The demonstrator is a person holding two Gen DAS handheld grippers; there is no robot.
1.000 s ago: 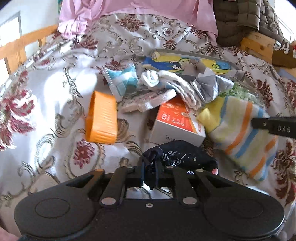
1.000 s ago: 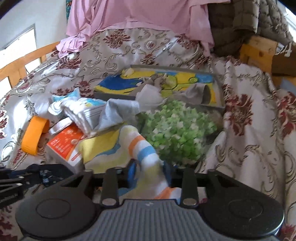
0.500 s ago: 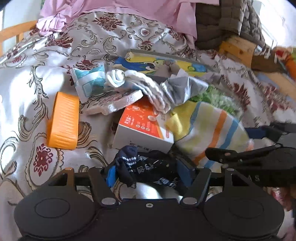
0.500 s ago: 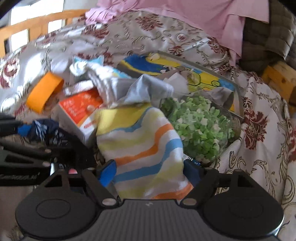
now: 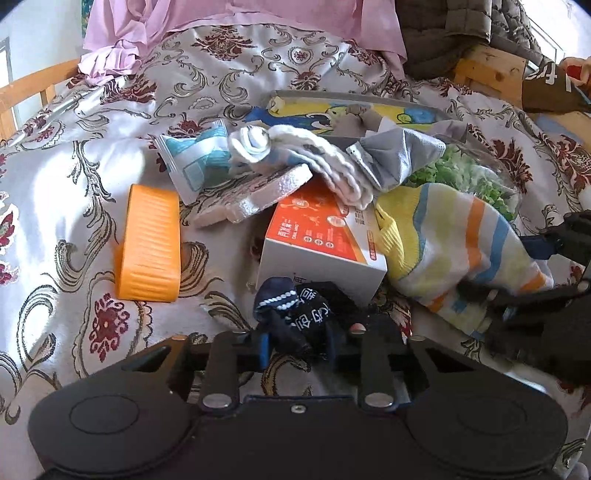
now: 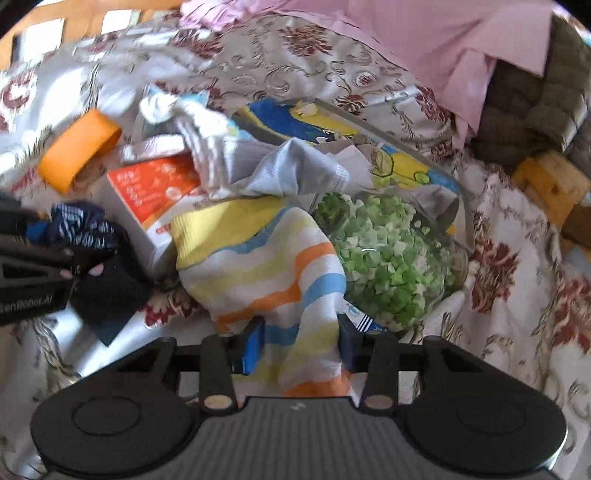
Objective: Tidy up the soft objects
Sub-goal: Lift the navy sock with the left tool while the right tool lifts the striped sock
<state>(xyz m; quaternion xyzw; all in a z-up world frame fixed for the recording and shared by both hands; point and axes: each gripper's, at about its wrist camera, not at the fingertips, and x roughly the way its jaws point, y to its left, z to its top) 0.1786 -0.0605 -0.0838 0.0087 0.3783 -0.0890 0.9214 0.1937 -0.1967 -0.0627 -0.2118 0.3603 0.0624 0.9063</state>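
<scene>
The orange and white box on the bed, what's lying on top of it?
On the orange and white box, the far edge carries a white sock and one end of a pale foam slab. How far the box runs under them is hidden.

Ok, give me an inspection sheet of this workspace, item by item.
Surface: bed under a floral cover, rumpled.
Job's things: dark sock in front of the orange box; striped sock beside the bag of green bits; white sock and grey sock draped over the pile.
Clutter: orange case, blue packet, foam slab, picture book.
Grippers: left gripper closing on the dark sock; right gripper closing on the striped sock.
Cables: nothing seen.
Surroundings: pink cloth, quilted jacket, wooden bed frame.
</scene>
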